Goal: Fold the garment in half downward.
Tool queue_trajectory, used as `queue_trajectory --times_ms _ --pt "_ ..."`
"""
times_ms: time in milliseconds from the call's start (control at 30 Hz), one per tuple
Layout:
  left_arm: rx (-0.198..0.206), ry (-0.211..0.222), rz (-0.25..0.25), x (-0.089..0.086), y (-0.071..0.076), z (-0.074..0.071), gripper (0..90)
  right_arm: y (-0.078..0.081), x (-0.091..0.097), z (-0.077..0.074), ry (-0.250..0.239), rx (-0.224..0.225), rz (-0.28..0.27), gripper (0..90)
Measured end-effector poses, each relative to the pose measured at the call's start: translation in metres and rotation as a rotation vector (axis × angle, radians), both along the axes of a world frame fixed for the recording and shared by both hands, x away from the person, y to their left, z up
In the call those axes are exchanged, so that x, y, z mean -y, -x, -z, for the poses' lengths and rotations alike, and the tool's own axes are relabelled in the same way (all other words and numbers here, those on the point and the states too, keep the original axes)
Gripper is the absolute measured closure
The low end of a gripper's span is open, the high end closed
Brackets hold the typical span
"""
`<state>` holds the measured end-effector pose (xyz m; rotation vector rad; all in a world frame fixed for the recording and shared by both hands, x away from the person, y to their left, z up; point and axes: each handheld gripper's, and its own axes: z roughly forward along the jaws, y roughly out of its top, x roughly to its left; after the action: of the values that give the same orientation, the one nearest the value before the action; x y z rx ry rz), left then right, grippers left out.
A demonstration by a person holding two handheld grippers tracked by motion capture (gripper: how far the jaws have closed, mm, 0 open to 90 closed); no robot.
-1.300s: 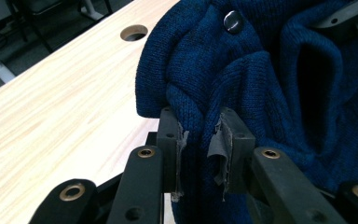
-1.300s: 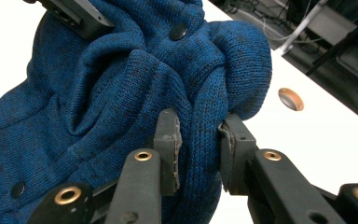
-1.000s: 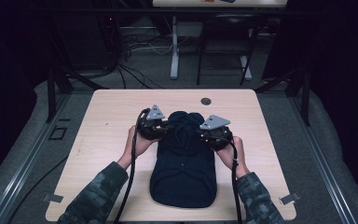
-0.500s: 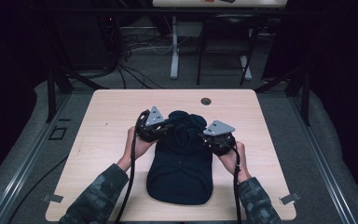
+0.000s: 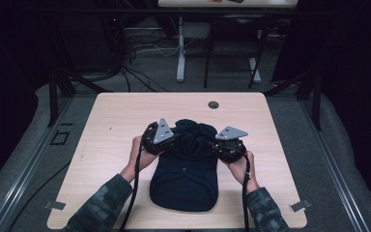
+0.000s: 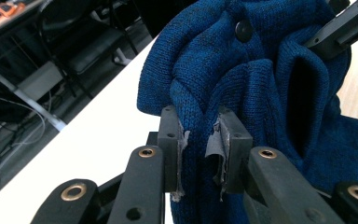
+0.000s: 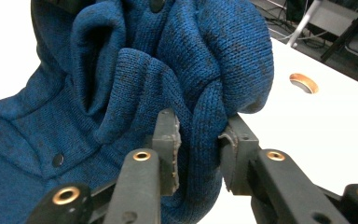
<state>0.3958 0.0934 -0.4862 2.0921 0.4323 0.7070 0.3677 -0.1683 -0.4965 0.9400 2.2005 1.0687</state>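
A dark blue knitted garment (image 5: 186,179) lies on the near half of the light wooden table (image 5: 111,121), its lower part flat and its far end gathered up into a bunch between the two tools. The left gripper (image 6: 198,140) is clamped on a thick fold of the knit — pads pressed into the fabric on both sides. The right gripper (image 7: 198,140) likewise pinches a rolled fold at the opposite side of the bunch — the table's round cable hole (image 7: 304,82) lies beyond it.
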Motion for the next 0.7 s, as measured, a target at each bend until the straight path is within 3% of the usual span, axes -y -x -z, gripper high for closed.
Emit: queue_trajectory --times_ms 200,233,300,333,467,700 --pt "0.006 -0.025 0.004 -0.006 0.005 0.005 74.4 0.014 -0.011 0.004 0.094 0.092 -0.003 72.4" --pt "0.012 -0.030 0.003 -0.006 0.006 0.006 74.1 0.019 -0.015 0.005 0.132 0.140 -0.001 73.1" --pt "0.011 -0.036 -0.003 -0.008 0.008 0.008 73.8 0.022 -0.017 0.006 0.139 0.159 -0.007 73.5" --pt "-0.002 -0.026 -0.003 -0.009 0.008 0.008 72.8 0.026 -0.019 0.007 0.146 0.197 -0.011 74.4" --pt "-0.084 -0.017 0.002 -0.014 0.003 0.011 68.8 0.030 -0.021 0.008 0.150 0.227 -0.033 75.0" --pt "-0.158 -0.024 0.015 -0.017 0.000 0.018 62.6 0.039 -0.017 0.014 0.171 0.281 -0.063 75.6"
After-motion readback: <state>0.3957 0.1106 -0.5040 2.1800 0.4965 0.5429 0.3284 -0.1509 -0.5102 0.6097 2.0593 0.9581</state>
